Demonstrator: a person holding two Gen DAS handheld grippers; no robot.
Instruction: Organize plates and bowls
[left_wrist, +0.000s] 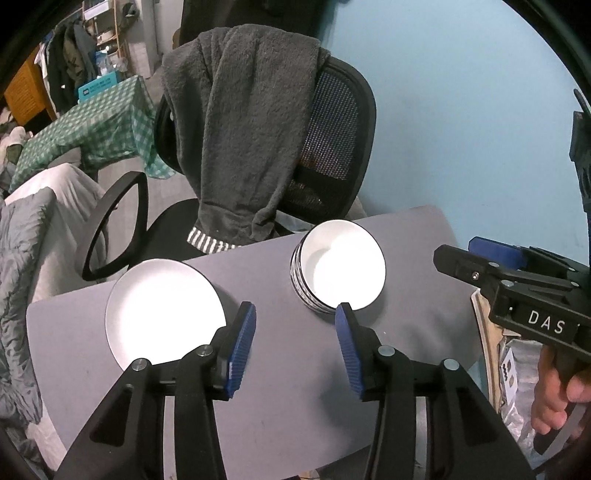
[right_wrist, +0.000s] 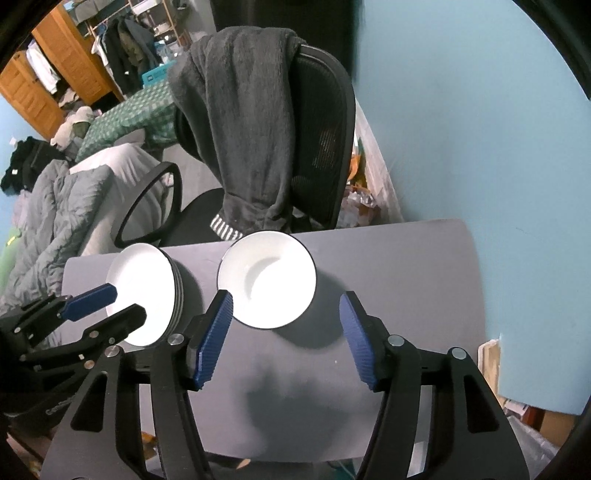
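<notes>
Glossy white round bowl (right_wrist: 267, 278), ribbed stack (left_wrist: 301, 277)

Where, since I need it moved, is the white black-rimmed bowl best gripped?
Probably the near rim of the white black-rimmed bowl, from above, one finger inside: it sits upright, mouth open, nearest the open right gripper.

White plate (left_wrist: 166, 310), white bowl (left_wrist: 343, 269) with black-and-white striped outside, grey table (left_wrist: 295, 387), blue pads (left_wrist: 242, 350).
</notes>
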